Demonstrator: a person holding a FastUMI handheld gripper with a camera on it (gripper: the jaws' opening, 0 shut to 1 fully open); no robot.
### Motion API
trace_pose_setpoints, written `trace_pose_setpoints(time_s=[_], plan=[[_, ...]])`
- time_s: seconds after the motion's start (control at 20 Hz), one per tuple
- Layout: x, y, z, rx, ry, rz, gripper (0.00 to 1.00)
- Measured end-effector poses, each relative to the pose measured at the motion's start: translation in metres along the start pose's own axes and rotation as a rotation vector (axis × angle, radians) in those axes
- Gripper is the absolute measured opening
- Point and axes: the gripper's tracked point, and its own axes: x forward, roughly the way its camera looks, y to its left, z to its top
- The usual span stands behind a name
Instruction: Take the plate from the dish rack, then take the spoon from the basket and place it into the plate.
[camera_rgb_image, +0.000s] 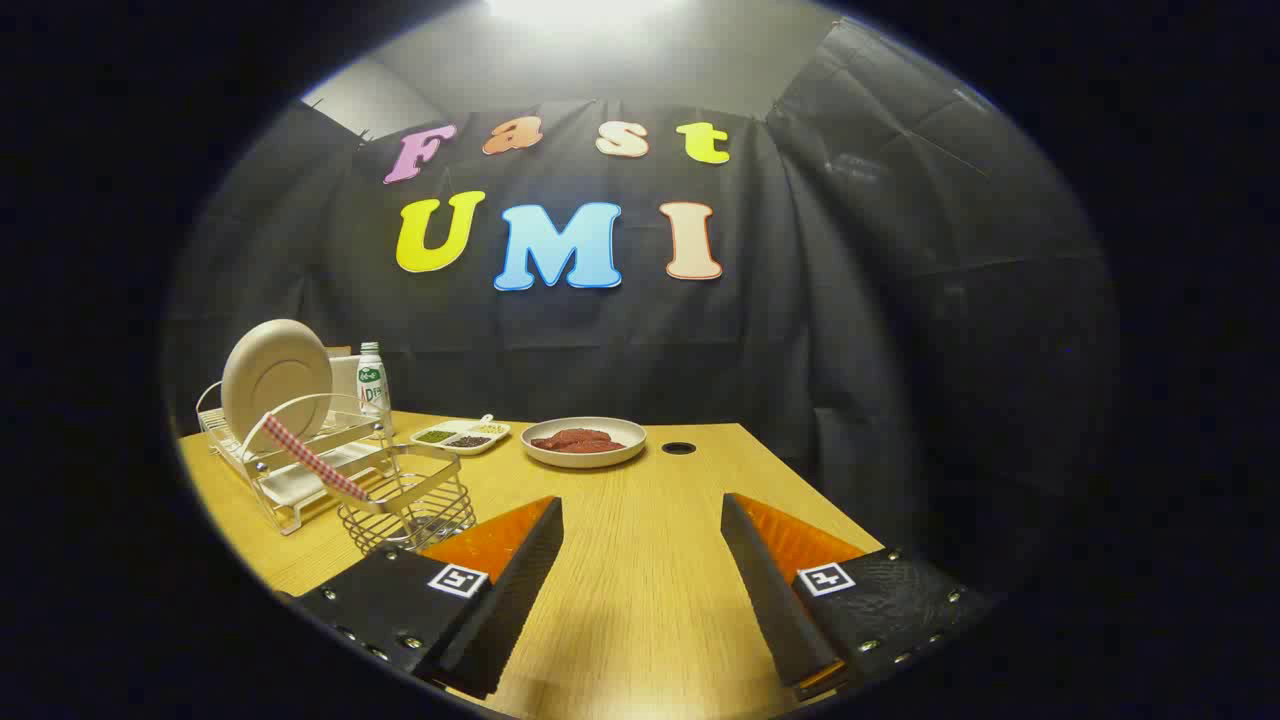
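Note:
A pale round plate (276, 378) stands upright on edge in the wire dish rack (262, 465) at the far left of the wooden table. Just in front of the rack sits a wire basket (412, 508). A spoon with a red-and-white checked handle (312, 458) leans out of the basket toward the rack. My gripper (640, 515) hovers over the table near its front edge, open, with nothing between its two fingers. The basket stands just beyond the left finger (510, 555).
A white bowl with red meat (584, 441) sits at the table's far middle. A small divided dish of seasonings (460, 435) lies left of it, and a bottle (373, 385) stands behind the rack. A cable hole (678, 448) is right of the bowl.

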Motion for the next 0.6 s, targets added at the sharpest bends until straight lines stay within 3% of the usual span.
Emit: trace_pose_setpoints(time_s=[0.15, 0.4, 0.6], plan=[[0.015, 0.001, 0.02, -0.009, -0.037, -0.014, 0.97], [-0.022, 0.012, 0.11, -0.111, -0.14, -0.079, 0.97], [-0.065, 0.057, 0.207, -0.141, -0.292, -0.114, 0.97]])
